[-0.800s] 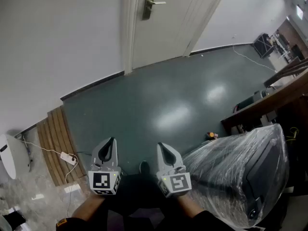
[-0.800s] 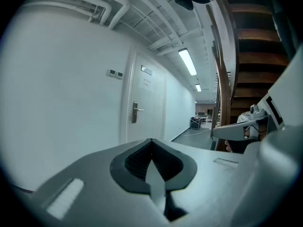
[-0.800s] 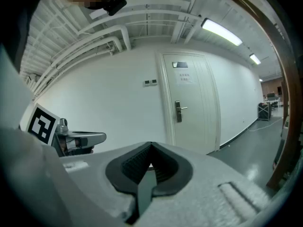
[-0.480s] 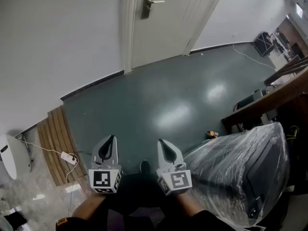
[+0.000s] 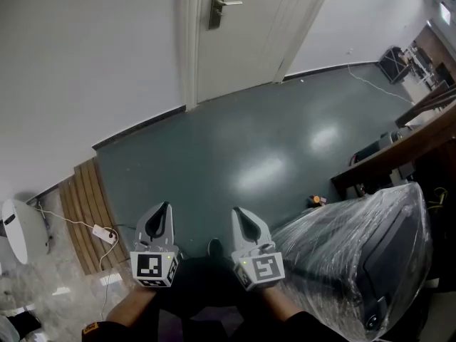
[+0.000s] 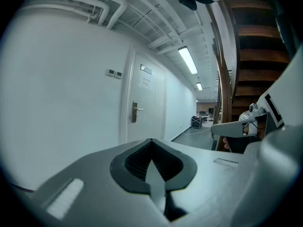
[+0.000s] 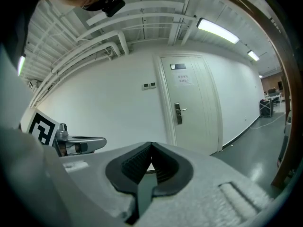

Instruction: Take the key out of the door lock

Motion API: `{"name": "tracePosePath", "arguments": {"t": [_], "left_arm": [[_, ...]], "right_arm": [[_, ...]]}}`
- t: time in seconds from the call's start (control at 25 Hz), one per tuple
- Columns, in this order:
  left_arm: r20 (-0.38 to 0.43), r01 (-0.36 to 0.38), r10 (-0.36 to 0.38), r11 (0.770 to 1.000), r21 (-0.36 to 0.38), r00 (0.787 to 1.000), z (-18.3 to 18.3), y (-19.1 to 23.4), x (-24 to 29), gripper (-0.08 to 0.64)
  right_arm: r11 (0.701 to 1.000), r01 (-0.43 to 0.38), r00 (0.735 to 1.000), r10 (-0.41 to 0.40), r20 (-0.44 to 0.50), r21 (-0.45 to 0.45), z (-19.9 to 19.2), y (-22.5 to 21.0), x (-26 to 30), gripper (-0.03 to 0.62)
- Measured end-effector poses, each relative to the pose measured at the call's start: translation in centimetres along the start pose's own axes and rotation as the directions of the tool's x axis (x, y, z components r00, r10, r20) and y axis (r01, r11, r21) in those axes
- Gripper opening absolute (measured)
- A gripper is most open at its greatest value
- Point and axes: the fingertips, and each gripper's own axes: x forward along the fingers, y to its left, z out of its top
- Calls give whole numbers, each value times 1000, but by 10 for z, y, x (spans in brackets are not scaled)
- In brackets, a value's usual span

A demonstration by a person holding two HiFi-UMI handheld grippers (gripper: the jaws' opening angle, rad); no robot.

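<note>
A white door (image 5: 242, 34) stands shut at the far end of the green floor, with a brass lock plate and lever handle (image 5: 219, 4) on it. The key is too small to make out in any view. Far from the door, my left gripper (image 5: 158, 223) and right gripper (image 5: 244, 225) are side by side low in the head view, both shut on nothing. Past my shut left gripper (image 6: 151, 140), the left gripper view shows the lock plate (image 6: 135, 111). Beyond my shut right gripper (image 7: 151, 144), the right gripper view shows the lock plate (image 7: 178, 113).
A bulky plastic-wrapped object (image 5: 363, 255) sits close on my right, beside a wooden stair rail (image 5: 399, 148). Wooden slats (image 5: 85, 212), a white adapter with cable (image 5: 101, 234) and a white device (image 5: 14, 230) lie at the left wall. A cable (image 5: 370, 84) trails along the far right floor.
The head view has drifted very slightly. Both grippers stay shut in the same place.
</note>
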Motion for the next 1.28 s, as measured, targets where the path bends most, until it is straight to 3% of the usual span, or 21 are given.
{"name": "tracePosePath", "arguments": {"t": [0.36,0.68,1.0,1.28], "left_arm": [[-5,-38,38,999,1,999,-1,-31,6,15],[4,-27,27,999,22,1000,0,-71,17,15],[3,45,-45,998,42,999,7,-94,49,15],[-14,101,-101,995,16,995,5,-86,95,15]], "right_arm": [[998,7,1000,-8,3,56,-13,-46,-17,-8],[999,28,999,-29,29,47,-8,-86,-37,-8],[993,98,995,-99,22,61,-2,-113,-36,-8],[985,160,987,-160,-12,58,-4,-131,-6,-8]]}}
